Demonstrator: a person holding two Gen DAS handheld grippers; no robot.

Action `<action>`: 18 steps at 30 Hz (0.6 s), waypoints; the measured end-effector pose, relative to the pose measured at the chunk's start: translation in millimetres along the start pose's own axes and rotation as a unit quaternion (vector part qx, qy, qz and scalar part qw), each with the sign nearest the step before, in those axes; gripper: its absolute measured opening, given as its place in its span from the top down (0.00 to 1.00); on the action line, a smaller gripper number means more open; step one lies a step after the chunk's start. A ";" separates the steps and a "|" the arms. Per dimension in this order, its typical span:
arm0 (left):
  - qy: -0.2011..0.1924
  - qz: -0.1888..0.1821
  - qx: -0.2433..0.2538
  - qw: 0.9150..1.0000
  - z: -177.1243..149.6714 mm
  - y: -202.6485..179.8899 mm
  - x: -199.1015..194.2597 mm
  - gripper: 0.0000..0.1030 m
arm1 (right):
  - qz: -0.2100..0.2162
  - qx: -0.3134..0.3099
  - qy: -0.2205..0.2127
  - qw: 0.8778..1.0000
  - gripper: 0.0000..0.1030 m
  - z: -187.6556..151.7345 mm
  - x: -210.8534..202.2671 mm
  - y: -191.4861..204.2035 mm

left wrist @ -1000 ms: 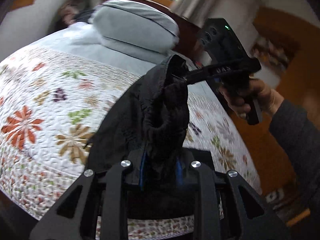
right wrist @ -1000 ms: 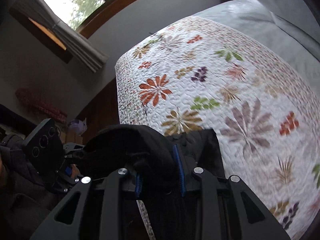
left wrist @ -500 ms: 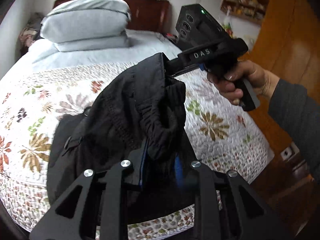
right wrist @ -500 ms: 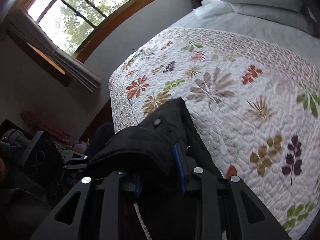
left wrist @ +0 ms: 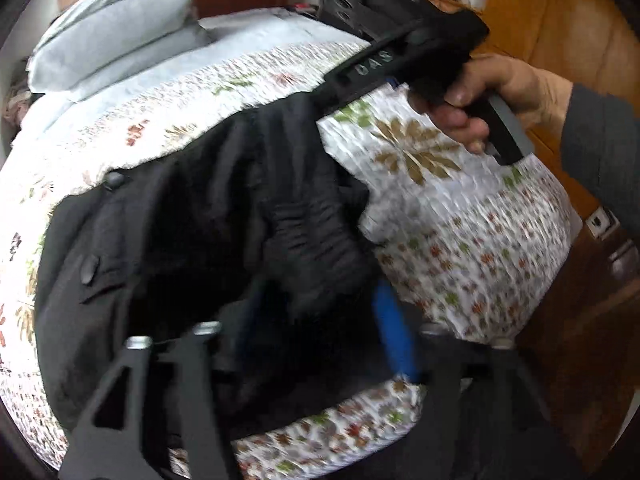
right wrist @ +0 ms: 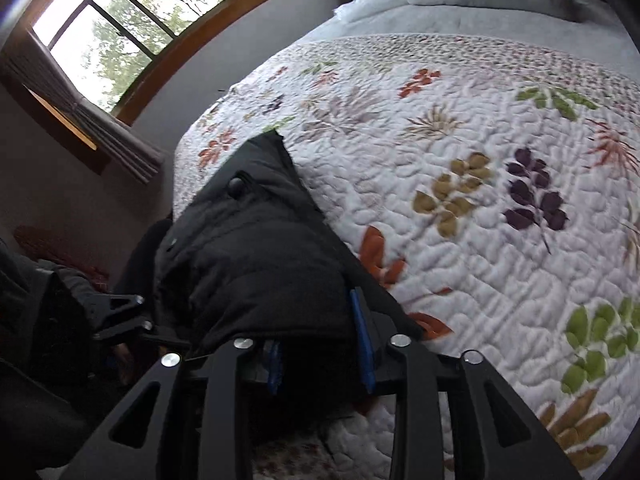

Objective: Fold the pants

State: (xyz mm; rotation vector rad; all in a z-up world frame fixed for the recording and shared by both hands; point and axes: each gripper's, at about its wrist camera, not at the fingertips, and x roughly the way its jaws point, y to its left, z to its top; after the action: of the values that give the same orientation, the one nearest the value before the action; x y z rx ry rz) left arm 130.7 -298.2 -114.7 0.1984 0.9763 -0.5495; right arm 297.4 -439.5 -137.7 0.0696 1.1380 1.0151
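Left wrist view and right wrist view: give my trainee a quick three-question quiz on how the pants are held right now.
1. True or false: both the left tongs and right tongs grip the black fabric pants.
2. What lies under the pants? A) white floral quilt B) wooden floor C) grey pillow
3. What part of the person shows in the left wrist view?

Key: 1 true; 2 A; 3 the right hand.

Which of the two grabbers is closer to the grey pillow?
Right. In the left wrist view the right gripper holds the black pants farther up the bed toward the grey pillow; the left gripper is at the quilt's foot edge.
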 end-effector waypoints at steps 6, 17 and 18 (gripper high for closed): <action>-0.010 -0.070 -0.010 0.997 -14.2 0.6 -15.5 0.12 | -0.121 0.014 -0.022 0.992 0.54 -27.1 -18.4 0.6; -0.073 -0.162 -0.145 0.973 -10.9 103.2 -72.2 0.06 | -0.084 0.056 -0.181 0.978 0.47 -40.5 -51.6 95.7; -0.071 -0.152 -0.163 0.972 -11.7 118.2 -71.7 0.06 | -0.088 0.047 -0.176 0.979 0.47 -45.8 -43.0 105.6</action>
State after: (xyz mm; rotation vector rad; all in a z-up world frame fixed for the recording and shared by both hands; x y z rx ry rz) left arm 152.9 -168.3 -71.6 -0.2853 0.9477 -0.6628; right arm 193.2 -428.3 -73.5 0.2115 0.8509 0.7548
